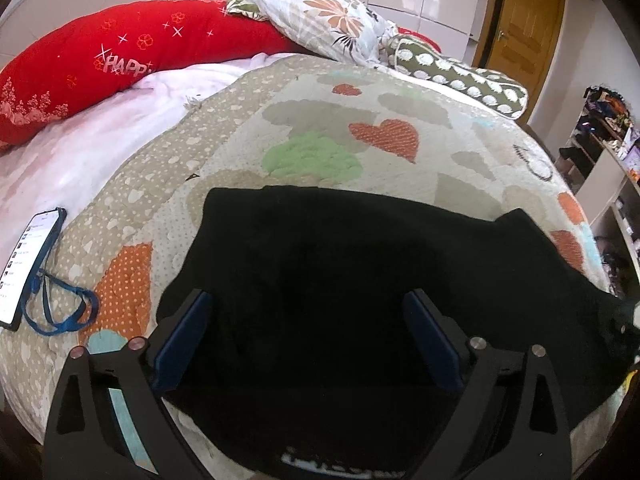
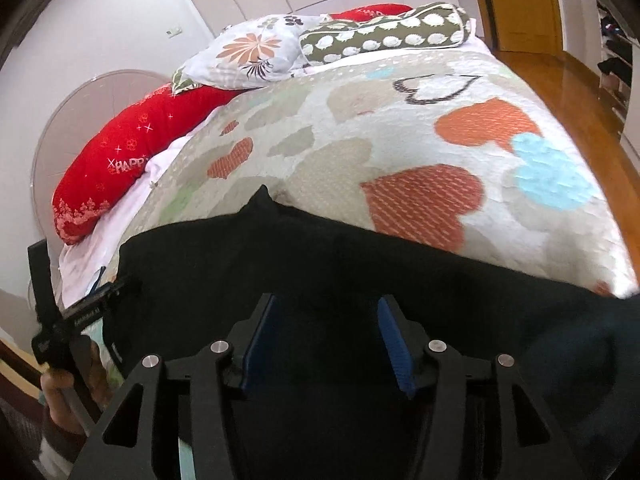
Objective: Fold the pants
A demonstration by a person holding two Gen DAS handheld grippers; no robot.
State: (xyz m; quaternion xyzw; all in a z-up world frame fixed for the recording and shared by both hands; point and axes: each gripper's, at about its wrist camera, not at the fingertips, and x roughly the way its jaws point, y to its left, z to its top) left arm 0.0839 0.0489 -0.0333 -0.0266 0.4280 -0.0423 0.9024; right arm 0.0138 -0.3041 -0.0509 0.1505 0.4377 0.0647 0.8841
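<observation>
Black pants (image 1: 340,264) lie spread across the near edge of the heart-patterned quilt (image 1: 360,128). In the left wrist view my left gripper (image 1: 308,312) is open, its blue pads wide apart over the pants' near part, holding nothing. In the right wrist view the pants (image 2: 320,252) fill the foreground and run off to the right. My right gripper (image 2: 326,320) is open over the cloth, empty. The left gripper's body and the hand holding it (image 2: 68,344) show at the far left of that view.
A phone with a blue strap (image 1: 28,264) lies on the quilt's left edge. A red bolster (image 1: 120,60), a floral pillow (image 1: 320,16) and a green patterned pillow (image 1: 460,76) lie at the head. Shelves (image 1: 608,152) and a wooden door (image 1: 524,28) stand at right.
</observation>
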